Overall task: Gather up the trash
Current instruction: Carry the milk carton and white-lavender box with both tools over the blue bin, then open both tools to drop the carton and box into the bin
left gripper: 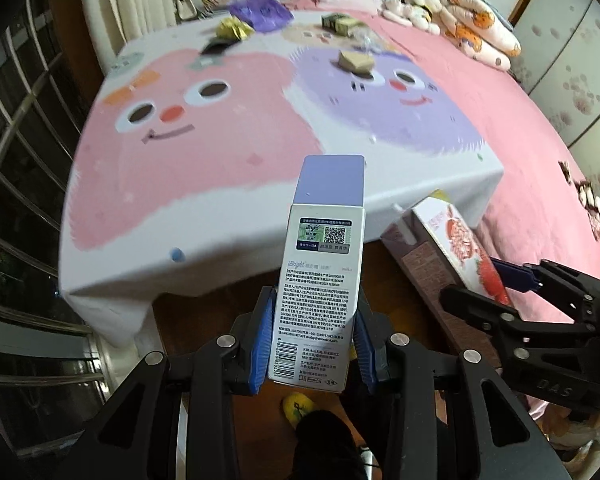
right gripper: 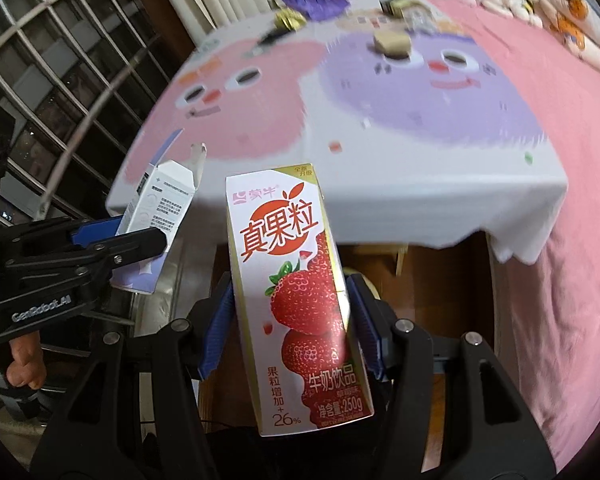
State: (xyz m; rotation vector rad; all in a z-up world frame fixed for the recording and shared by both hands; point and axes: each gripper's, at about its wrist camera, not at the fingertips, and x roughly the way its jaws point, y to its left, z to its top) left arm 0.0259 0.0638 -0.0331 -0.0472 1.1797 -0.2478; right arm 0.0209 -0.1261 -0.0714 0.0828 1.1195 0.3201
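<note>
Carton sits clamped in right tool; left tool clamps box.

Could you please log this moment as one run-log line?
left gripper: shut on white-and-purple cardboard box | right gripper: shut on strawberry milk carton | both off cartoon-print tablecloth
</note>
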